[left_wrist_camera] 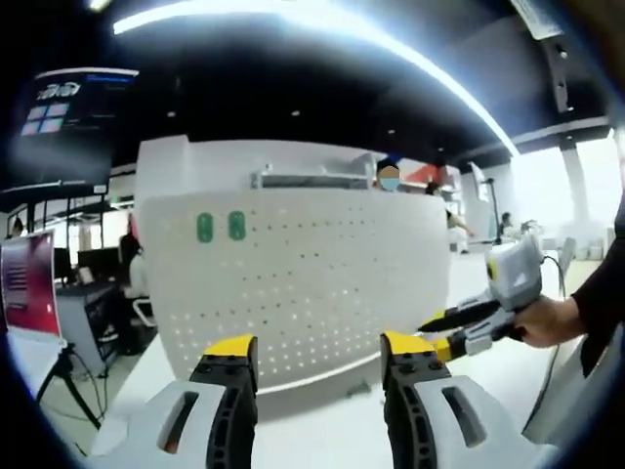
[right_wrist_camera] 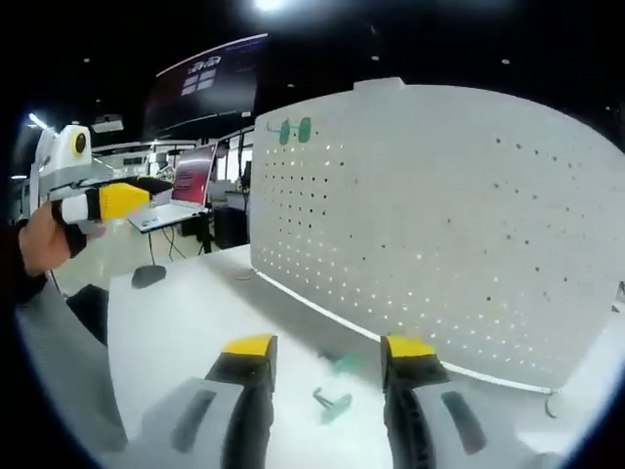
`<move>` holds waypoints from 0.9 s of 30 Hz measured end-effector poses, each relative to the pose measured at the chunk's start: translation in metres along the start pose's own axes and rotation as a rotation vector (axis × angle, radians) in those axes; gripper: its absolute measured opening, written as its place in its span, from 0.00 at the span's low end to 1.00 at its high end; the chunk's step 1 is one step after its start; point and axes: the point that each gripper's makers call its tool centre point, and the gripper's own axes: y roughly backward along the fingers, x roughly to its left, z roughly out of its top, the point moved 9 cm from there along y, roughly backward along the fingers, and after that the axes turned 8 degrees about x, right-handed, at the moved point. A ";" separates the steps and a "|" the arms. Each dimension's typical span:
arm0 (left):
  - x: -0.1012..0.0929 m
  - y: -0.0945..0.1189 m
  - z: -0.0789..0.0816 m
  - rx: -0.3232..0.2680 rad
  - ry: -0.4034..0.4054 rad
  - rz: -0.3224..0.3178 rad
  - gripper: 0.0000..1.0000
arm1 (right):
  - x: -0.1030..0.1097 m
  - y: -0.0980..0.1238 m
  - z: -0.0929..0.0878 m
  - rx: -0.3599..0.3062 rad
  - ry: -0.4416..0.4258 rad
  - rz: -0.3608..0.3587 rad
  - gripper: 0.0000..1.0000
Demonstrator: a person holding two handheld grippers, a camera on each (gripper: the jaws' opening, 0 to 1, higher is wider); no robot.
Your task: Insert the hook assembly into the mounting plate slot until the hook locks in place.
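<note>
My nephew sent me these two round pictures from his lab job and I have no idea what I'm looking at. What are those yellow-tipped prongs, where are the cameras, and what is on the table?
No robot here: a person holds a hand tool in each hand, and each tool carries its own fisheye camera, which makes the pictures round. The yellow-tipped prongs at the bottom are each gripper's two jaws. The left gripper and right gripper both stand open and hold nothing.

Both face a white pegboard standing upright on a white table, with two green hooks already mounted near its top corner. On the table just ahead of the right gripper lie small green hook pieces, waiting to be picked up.

Each view also catches the other gripper in the person's hand, off to the side.
</note>
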 end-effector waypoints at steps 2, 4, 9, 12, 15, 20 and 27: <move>0.000 0.000 -0.001 0.002 0.002 -0.002 0.51 | -0.001 -0.005 -0.004 0.023 0.006 -0.001 0.39; 0.000 0.000 -0.001 0.003 0.004 -0.005 0.51 | -0.002 -0.010 -0.010 0.052 0.012 -0.001 0.38; -0.001 -0.003 -0.003 0.015 0.005 -0.024 0.51 | -0.004 -0.022 -0.024 0.114 0.024 0.005 0.36; -0.003 -0.005 -0.004 0.025 0.005 -0.036 0.50 | -0.002 -0.030 -0.031 0.154 0.042 0.012 0.34; -0.004 -0.007 -0.006 0.037 -0.001 -0.047 0.50 | -0.001 -0.037 -0.037 0.178 0.055 0.021 0.30; -0.006 -0.008 -0.007 0.048 -0.003 -0.057 0.48 | -0.005 -0.047 -0.047 0.228 0.048 0.008 0.26; -0.006 -0.009 -0.008 0.056 -0.005 -0.055 0.48 | -0.007 -0.054 -0.058 0.284 0.088 -0.003 0.22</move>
